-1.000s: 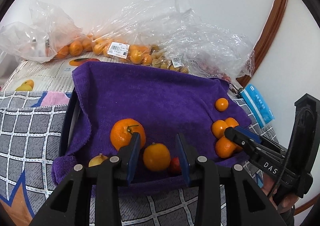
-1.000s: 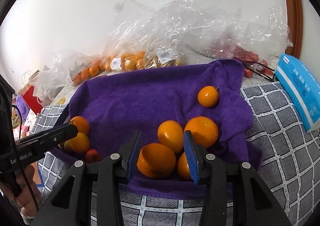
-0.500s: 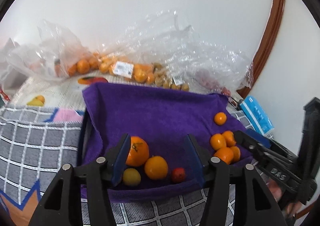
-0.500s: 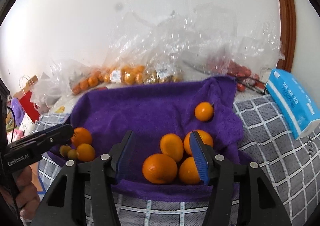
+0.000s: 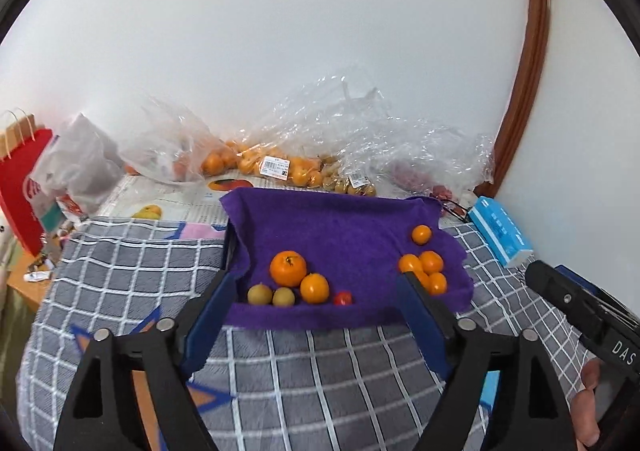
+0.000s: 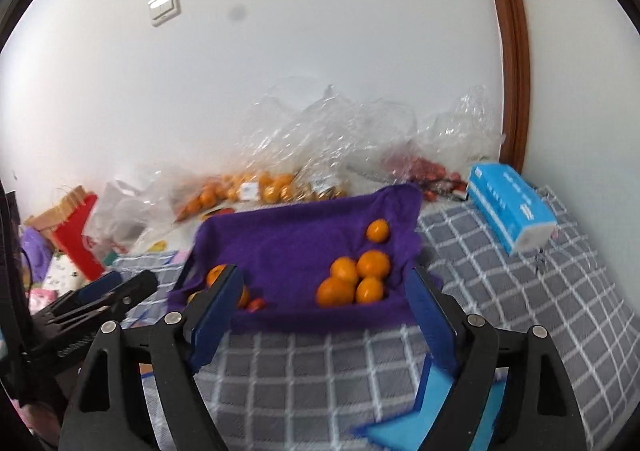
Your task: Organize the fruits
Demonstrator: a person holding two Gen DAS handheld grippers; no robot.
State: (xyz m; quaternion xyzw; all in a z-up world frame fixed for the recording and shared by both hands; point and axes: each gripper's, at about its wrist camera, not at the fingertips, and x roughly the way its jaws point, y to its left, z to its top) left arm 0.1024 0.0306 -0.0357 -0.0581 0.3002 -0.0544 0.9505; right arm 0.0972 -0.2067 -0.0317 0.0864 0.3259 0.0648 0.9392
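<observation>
Left gripper [image 5: 320, 291]: jaws stood wide apart, empty, above the checked blanket [image 5: 320, 371]
Right gripper [image 6: 324, 295]: jaws likewise spread, holding nothing
Purple towel [image 5: 340, 227]: lay over a tray; carried all loose fruit
Left group: 1 large orange [image 5: 288, 268], 1 smaller orange [image 5: 315, 288], 2 yellow-green fruits [image 5: 259, 294], 1 small red fruit [image 5: 343, 298]
Right group: 4 clustered oranges [image 6: 354, 279]; 1 lone orange [image 6: 377, 231] behind them
Bagged fruit [image 5: 276, 167]: against the wall
</observation>
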